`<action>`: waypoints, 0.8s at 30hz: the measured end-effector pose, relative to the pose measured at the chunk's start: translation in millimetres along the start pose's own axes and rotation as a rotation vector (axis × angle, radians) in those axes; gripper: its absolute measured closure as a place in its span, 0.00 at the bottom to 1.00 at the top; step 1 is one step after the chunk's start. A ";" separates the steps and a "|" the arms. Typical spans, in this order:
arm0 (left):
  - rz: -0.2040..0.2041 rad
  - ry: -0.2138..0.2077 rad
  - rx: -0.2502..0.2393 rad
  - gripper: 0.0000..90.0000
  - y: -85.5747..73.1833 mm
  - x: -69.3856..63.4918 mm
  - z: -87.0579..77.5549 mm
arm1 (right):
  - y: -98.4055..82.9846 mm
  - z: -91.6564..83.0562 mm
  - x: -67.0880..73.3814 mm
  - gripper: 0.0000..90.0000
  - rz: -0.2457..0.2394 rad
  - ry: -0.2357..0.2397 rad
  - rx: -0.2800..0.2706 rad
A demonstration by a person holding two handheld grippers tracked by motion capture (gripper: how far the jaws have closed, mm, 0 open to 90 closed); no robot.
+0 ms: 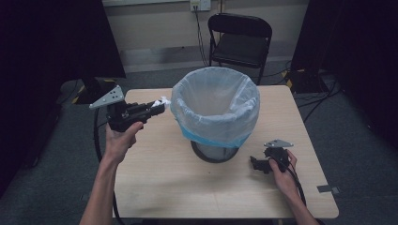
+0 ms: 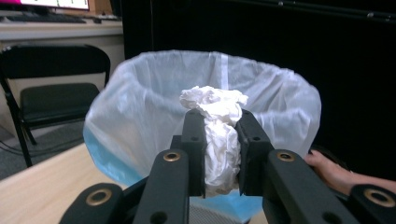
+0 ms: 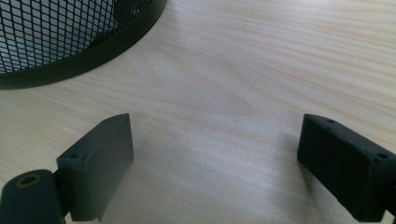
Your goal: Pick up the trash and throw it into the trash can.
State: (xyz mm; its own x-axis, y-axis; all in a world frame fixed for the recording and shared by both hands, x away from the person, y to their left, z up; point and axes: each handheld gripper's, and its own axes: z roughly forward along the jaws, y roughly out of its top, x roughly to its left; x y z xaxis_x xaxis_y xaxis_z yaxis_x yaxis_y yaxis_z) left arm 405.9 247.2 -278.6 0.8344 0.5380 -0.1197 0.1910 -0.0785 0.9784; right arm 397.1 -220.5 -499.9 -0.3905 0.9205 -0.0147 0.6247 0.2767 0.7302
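Left gripper, jaws clamped mid-wad on a soft, light crumpled tissue beside the lined bin; right gripper jaws wide, empty.

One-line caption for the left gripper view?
Left hand-held gripper shut on a crumpled tissue, facing the lined bin.

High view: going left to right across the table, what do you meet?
Left hand-held gripper → crumpled white tissue pinched at its tip → bin lined with a translucent bag → right hand-held gripper, resting on the table.
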 end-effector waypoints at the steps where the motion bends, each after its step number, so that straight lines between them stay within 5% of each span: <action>1: 0.000 0.000 0.000 0.85 0.0 0.0 0.0 | 0.0 0.0 0.0 0.11 0.000 0.000 0.000; 12: 0.038 -0.022 -0.018 0.85 32.0 -4.6 14.2 | 0.0 0.0 -0.1 0.11 -0.001 0.000 0.000; 24: 0.064 -0.050 0.041 0.84 51.2 -1.1 62.7 | 0.1 0.1 -0.1 0.11 -0.001 0.001 0.000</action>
State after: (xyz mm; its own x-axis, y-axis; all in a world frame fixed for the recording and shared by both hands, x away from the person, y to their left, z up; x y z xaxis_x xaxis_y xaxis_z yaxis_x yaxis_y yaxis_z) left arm 447.2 190.0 -238.9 0.8699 0.4887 -0.0664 0.1567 -0.1462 0.9768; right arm 397.3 -220.5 -499.9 -0.3919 0.9199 -0.0149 0.6241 0.2777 0.7303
